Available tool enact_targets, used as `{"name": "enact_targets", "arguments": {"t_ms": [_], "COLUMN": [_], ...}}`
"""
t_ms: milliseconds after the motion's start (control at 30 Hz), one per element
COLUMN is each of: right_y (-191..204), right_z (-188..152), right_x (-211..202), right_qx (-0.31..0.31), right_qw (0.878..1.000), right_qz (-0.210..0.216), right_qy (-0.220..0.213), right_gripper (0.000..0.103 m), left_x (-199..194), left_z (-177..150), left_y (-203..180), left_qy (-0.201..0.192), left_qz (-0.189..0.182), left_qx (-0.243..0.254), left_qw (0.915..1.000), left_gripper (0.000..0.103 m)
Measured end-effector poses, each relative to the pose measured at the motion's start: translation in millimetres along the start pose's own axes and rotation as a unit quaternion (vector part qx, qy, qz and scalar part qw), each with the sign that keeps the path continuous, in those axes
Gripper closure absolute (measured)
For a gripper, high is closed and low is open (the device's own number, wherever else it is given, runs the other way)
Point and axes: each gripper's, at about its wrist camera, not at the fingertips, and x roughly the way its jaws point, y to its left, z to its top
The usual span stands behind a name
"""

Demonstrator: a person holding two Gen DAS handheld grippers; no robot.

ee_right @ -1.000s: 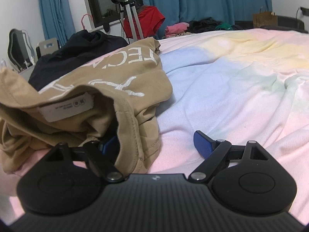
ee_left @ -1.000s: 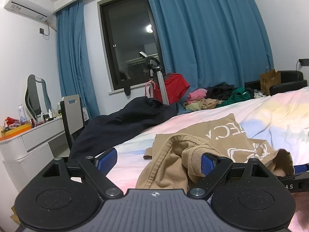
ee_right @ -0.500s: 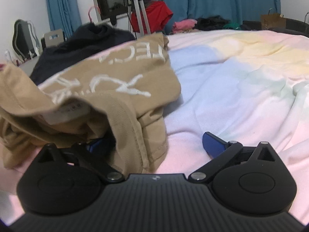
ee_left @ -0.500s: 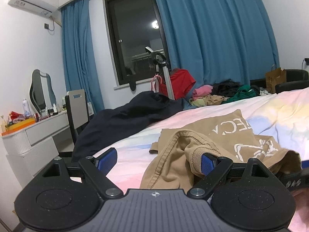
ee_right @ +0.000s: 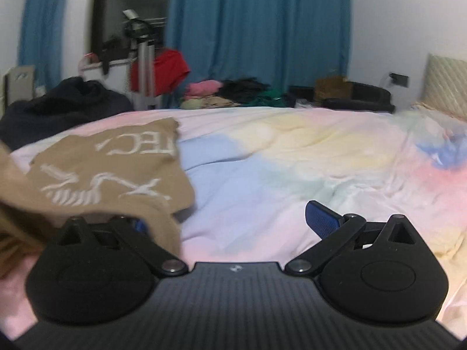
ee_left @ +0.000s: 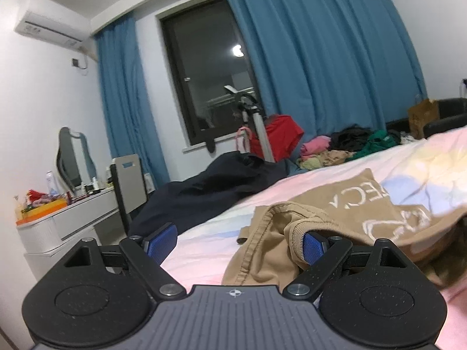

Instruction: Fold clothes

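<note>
- Since a second ago the right claw [ee_right: 229, 223] has risen and tipped up: its view used to be filled by the tan shirt [ee_right: 111, 169] and its white label, and now takes in much more of the bed [ee_right: 292, 157], the blue curtains [ee_right: 256, 29] and a pillow [ee_right: 446, 87] at the far right.
- Its jaws stand wide apart, wider than before. A fold of the tan shirt drapes over the left finger and hides most of its blue pad, but the right pad [ee_right: 321, 218] is bare over the sheet, so nothing is pinched.
- The right-wrist picture is blurred, so fine detail of the cloth there cannot be told.
- The left claw [ee_left: 236, 240] has barely shifted, and its view has tilted slightly.
- Its jaws are also spread wide. The left pad [ee_left: 162, 240] hangs free above the bed's edge; the right pad [ee_left: 313, 248] sits tucked under the ribbed collar of the shirt, touching cloth on one side only.
- The tan shirt lies rumpled on the pastel bed near the front edge, white lettering facing up, between the two claws.
- A dark garment [ee_left: 210, 195] lies heaped on the bed's far left corner, apart from the shirt.
- Beyond the bed a pile of clothes [ee_left: 344, 148] lies below the curtains, with a red garment [ee_left: 277, 137] hanging on a stand [ee_left: 259, 128].
- A white dressing surface [ee_left: 76, 218] with a mirror [ee_left: 71, 157] stands at left.
</note>
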Motion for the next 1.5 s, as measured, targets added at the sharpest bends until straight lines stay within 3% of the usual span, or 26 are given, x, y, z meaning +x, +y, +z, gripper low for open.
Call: {"name": "enact_targets", "arguments": {"t_ms": [167, 233, 333, 400, 600, 667, 800, 933, 1133, 1300, 1500], "right_y": [-7, -11, -9, -12, -28, -32, -30, -21, -34, -46, -75], "right_z": [-15, -18, -17, -14, -3, -2, -3, 11, 71, 159, 296], "right_x": [16, 19, 9, -1, -22, -18, -2, -18, -51, -87, -154], "right_qx": [0.021, 0.038, 0.045, 0.054, 0.1, 0.122, 0.145, 0.128, 0.15, 0.157, 0.172], "right_qw": [0.997, 0.994, 0.996, 0.997, 0.991, 0.989, 0.986, 0.987, 0.979, 0.97, 0.952], "right_qz": [0.009, 0.042, 0.049, 0.046, 0.037, 0.055, 0.083, 0.092, 0.119, 0.132, 0.166], "right_qy": [0.079, 0.096, 0.066, 0.023, -0.08, -0.062, 0.008, -0.006, -0.065, -0.134, -0.193], "right_gripper": [0.014, 0.037, 0.055, 0.061, 0.06, 0.06, 0.091, 0.094, 0.095, 0.094, 0.094], "left_x": [-9, -14, -20, -21, -25, -25, -29, -43, -55, -79, -119], "left_z": [8, 11, 15, 16, 18, 17, 18, 27, 70, 156, 282], "left_y": [20, 25, 28, 30, 32, 31, 31, 33, 60, 78, 107], "left_qy": [-0.018, -0.028, -0.036, -0.034, -0.03, -0.028, -0.029, -0.049, -0.063, -0.131, -0.216], "left_qz": [0.014, 0.022, 0.025, 0.027, 0.023, 0.028, 0.026, 0.044, 0.053, 0.063, 0.066], "left_qx": [-0.053, -0.064, -0.066, -0.067, -0.073, -0.071, -0.069, -0.072, -0.089, -0.09, -0.106], "left_qw": [0.9983, 0.9973, 0.9969, 0.9968, 0.9966, 0.9967, 0.9968, 0.9953, 0.9926, 0.9853, 0.9684], "left_gripper": [0.014, 0.014, 0.013, 0.013, 0.013, 0.013, 0.012, 0.012, 0.009, 0.009, 0.007]}}
